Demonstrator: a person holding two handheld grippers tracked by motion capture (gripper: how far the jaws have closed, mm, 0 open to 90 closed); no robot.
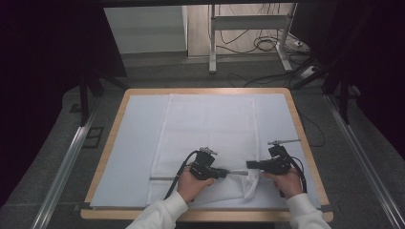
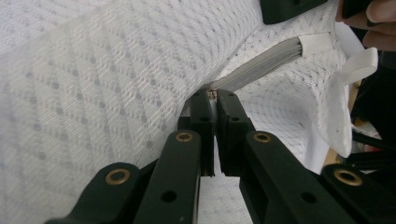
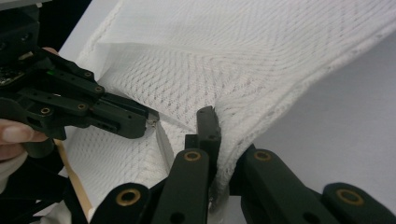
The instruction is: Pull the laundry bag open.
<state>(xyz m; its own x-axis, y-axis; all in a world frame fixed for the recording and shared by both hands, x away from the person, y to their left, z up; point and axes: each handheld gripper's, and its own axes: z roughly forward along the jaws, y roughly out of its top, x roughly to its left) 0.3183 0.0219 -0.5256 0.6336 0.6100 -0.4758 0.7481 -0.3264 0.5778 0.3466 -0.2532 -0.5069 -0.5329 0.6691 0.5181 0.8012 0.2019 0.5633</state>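
A white mesh laundry bag (image 1: 210, 129) lies flat on the mat, with a grey zipper (image 1: 165, 178) running along its near edge. My left gripper (image 1: 225, 173) points right and is shut on the small metal zipper pull (image 2: 213, 93), with the grey zipper (image 2: 266, 63) running on beyond it. My right gripper (image 1: 249, 165) points left and is shut on a fold of mesh (image 3: 243, 116) at the bag's near right corner, which is lifted and bunched. In the right gripper view, the left gripper (image 3: 152, 122) sits close by, its tip a short way from the right jaws.
A pale mat (image 1: 138, 143) covers the wooden table (image 1: 205, 90). The person's hands in white sleeves (image 1: 162, 212) come in at the near edge. Beyond the table are a metal stand (image 1: 248, 21), floor cables (image 1: 267, 45) and floor rails (image 1: 67, 162) on each side.
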